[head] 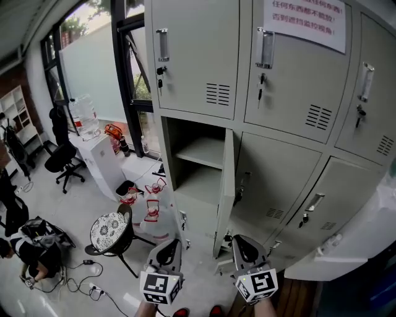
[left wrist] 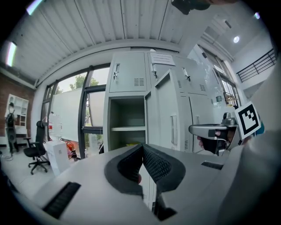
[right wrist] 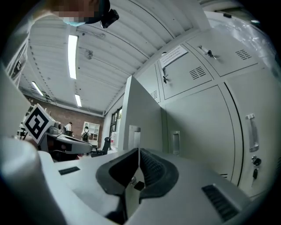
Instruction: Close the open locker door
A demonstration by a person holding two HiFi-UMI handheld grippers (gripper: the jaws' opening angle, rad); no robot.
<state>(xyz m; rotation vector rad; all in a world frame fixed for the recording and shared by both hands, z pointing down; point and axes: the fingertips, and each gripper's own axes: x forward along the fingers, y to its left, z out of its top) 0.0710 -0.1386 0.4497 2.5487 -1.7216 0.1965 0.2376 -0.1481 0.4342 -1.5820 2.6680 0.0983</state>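
Note:
The grey locker bank fills the head view. One middle-row door [head: 226, 193] stands swung out, edge-on to me, beside its bare compartment with a shelf [head: 198, 162]. My left gripper [head: 172, 244] and right gripper [head: 239, 239] are low in front of it, both shut and holding nothing, short of the door. In the left gripper view the open door [left wrist: 166, 110] and compartment [left wrist: 127, 117] lie straight ahead over the shut left gripper [left wrist: 142, 147]. In the right gripper view the door [right wrist: 141, 115] rises just beyond the shut right gripper [right wrist: 138, 151].
A round stool with a patterned seat [head: 109, 231] and red-and-white items [head: 152, 206] stand left of the lockers. Further left are a white cabinet [head: 102, 159], an office chair [head: 62, 159], floor cables and a crouched person [head: 34, 260]. A paper notice [head: 306, 18] hangs on an upper door.

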